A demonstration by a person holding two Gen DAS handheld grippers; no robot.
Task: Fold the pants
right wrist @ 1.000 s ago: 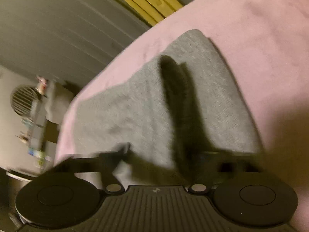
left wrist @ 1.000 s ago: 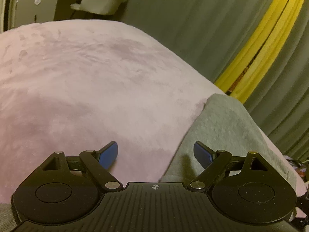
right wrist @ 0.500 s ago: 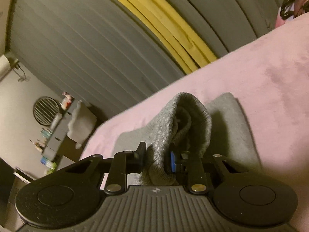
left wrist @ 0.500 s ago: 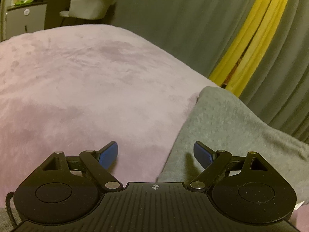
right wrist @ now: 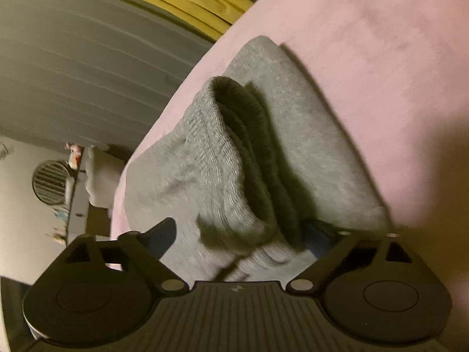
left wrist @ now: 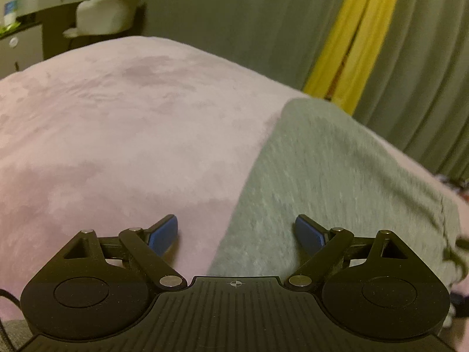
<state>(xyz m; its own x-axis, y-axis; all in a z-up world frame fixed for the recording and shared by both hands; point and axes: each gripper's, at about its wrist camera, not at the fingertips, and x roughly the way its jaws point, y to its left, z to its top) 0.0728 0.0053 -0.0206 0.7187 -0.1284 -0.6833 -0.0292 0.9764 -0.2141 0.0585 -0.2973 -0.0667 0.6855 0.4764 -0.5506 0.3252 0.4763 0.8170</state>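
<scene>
Grey pants (right wrist: 307, 135), one pair, on pink blanket (left wrist: 117, 135); left tongs (left wrist: 236, 231), right tongs (right wrist: 239, 234) both wide.

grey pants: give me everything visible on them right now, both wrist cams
The grey pants are soft heathered knit, lying on the pink blanket. In the right wrist view a ribbed cuff or waistband stands bunched up between the spread fingers of the right gripper; whether a pad touches it I cannot tell. Flat layers lie beneath. In the left wrist view a smooth folded panel with one seam lies flat, its edge running between the open left gripper fingers.
</scene>
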